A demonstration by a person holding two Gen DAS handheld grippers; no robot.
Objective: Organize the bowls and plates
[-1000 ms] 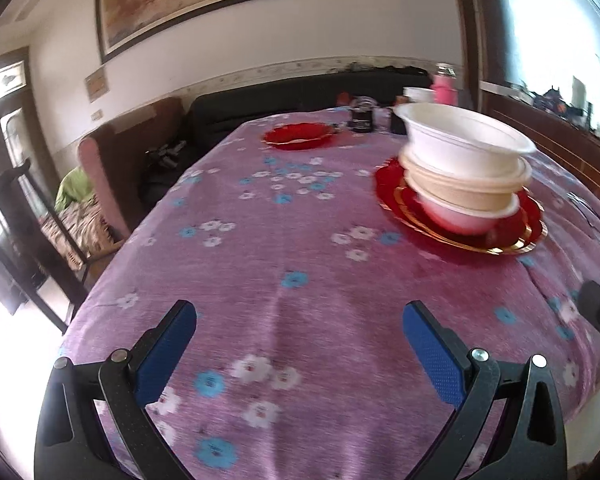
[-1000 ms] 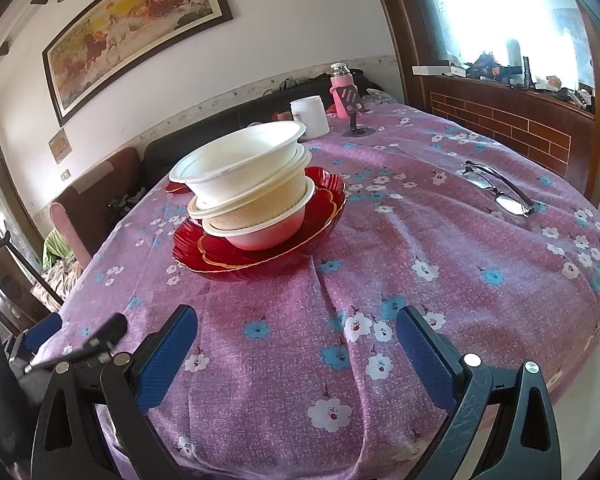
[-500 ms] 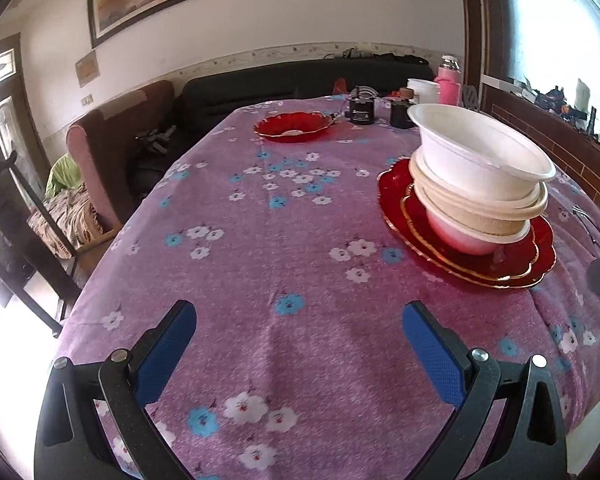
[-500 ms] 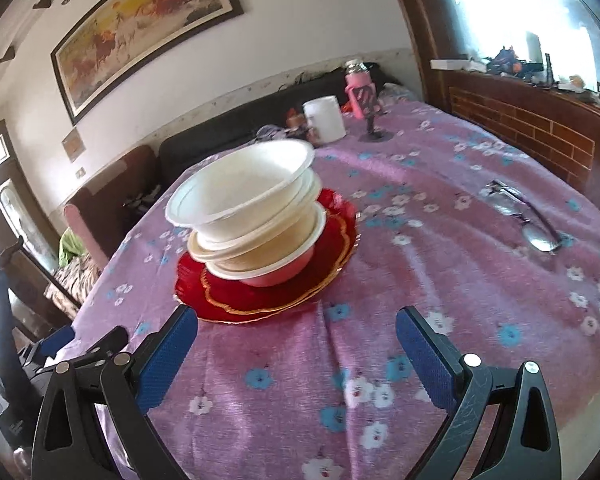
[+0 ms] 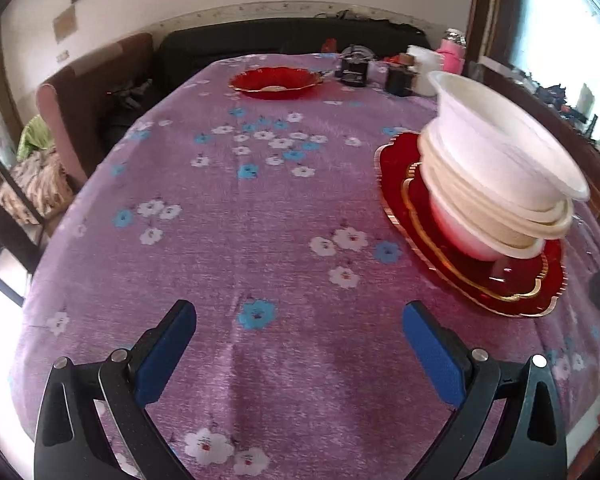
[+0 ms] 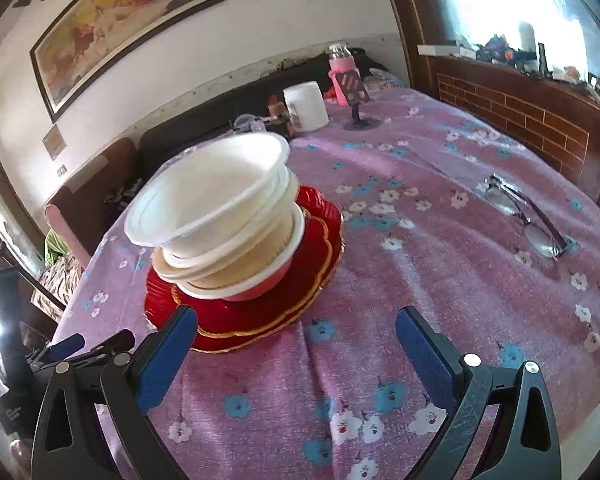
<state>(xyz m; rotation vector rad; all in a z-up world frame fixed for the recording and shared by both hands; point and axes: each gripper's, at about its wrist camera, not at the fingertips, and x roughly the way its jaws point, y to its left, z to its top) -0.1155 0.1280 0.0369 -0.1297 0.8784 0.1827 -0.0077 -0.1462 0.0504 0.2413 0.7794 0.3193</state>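
Two grippers hang above a surface [image 5: 260, 220] draped in a purple cloth printed with white and blue flowers. Left gripper [image 5: 300, 332]: jaws spread wide, empty, over bare cloth at the near edge. Right gripper [image 6: 296, 336]: jaws spread wide, empty, its left finger just in front of the plate stack. Stack of white and cream bowls [image 6: 220, 216]: nested and leaning, resting on stacked red gold-rimmed plates [image 6: 316, 240] near the middle of the surface. A lone red plate [image 5: 275, 82] sits at the far side, well apart from the stack. Eyeglasses [image 6: 528, 220] lie on the cloth to the right. White cup [image 6: 305, 106], pink bottle [image 6: 342, 66] and small dark items cluster at the far edge. Room: a dark sofa [image 5: 284, 42] and a brown armchair [image 5: 96, 92] beyond the surface, a framed painting [image 6: 120, 20] on the pale wall, and a bright window [image 6: 520, 12] above a brick-patterned ledge at right.
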